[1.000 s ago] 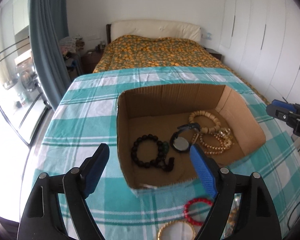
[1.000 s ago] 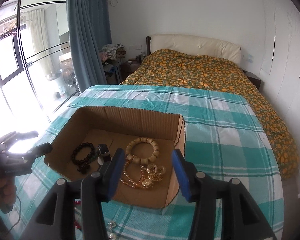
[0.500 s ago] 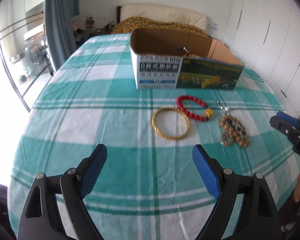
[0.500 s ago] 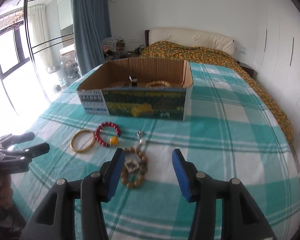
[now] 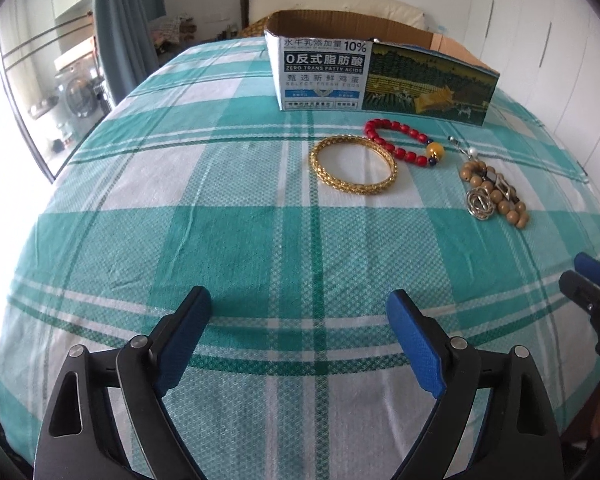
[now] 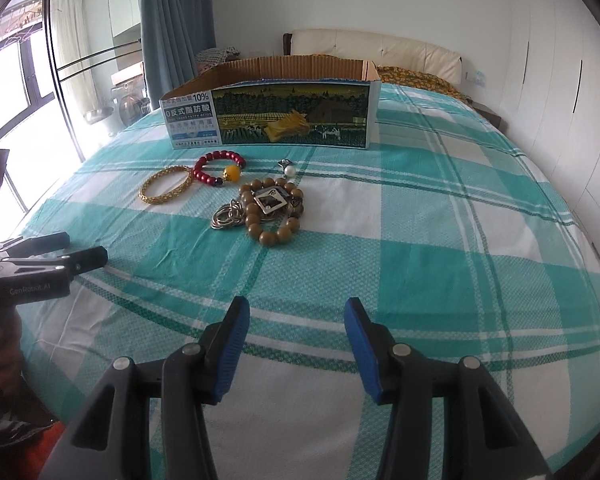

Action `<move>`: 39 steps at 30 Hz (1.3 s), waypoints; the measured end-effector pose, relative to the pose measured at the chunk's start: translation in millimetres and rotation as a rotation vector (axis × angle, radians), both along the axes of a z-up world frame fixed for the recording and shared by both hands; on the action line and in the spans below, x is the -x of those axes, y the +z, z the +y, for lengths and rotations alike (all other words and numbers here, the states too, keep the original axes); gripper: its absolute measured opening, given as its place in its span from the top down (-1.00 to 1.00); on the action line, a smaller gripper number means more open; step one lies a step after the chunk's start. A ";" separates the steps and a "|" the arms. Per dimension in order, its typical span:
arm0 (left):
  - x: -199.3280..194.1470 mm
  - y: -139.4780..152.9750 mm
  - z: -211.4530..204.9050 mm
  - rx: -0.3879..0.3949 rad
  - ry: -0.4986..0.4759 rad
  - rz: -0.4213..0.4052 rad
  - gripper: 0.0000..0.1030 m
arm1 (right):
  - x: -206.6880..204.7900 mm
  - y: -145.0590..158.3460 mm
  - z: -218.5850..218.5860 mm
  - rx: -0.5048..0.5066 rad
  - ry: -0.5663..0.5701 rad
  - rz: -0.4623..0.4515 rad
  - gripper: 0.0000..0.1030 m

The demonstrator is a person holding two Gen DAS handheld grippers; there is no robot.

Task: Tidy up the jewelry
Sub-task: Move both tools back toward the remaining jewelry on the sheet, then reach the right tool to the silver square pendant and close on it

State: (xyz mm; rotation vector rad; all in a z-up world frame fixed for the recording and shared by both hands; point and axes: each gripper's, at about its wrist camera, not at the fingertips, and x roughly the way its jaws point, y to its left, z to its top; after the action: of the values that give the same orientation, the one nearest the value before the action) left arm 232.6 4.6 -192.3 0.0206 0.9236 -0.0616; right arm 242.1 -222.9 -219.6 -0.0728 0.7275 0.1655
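Both my grippers dropped back from over box; now low above cloth. Left gripper jaws opening, wide, empty. Right gripper half-open, empty. Step: reaching for next piece. Gold bangle, red bracelet, wood beads upper centre, before box. Next: advance, straddle one, close.

Both handheld tools look alike: the left gripper has black plastic arms that fork into open triangular frames, each pinned with round silver screw heads, and its two fingers end in flat blue pads with a fine ribbed texture. The right gripper is the same build, black with blue-faced pads and silver pivots. Seen from the right side, the left tool's dark body carries small pale lettering reading "GenRobot.AI".
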 end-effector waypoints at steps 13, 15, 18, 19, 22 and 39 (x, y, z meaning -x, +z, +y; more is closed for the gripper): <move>-4.2 -2.5 -3.3 -0.005 -0.021 0.027 -0.99 | -1.5 -4.9 -7.2 -0.043 -0.011 0.023 0.02; -4.1 -2.5 -3.4 -0.004 -0.021 0.027 -0.99 | -2.1 -5.2 -7.5 -0.044 -0.011 0.025 0.02; -4.5 -2.4 -3.5 -0.004 -0.021 0.028 -0.99 | -3.7 -6.5 -9.3 -0.054 -0.015 0.031 0.02; -4.6 -2.4 -3.5 -0.004 -0.021 0.028 -0.99 | -3.7 -6.5 -9.3 -0.054 -0.015 0.031 0.02; -4.6 -2.3 -3.3 -0.004 -0.022 0.027 -0.99 | -5.2 -5.2 -9.8 -0.059 -0.016 0.028 0.02; -7.1 0.5 2.2 0.026 0.006 0.025 -0.98 | -8.7 -2.8 -3.7 -0.050 -0.014 0.029 0.02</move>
State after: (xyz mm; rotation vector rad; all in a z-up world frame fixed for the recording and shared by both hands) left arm 239.7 6.9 -191.8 -0.0069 0.9474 -0.0683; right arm 250.8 -226.6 -222.4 -0.0174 0.7520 0.1716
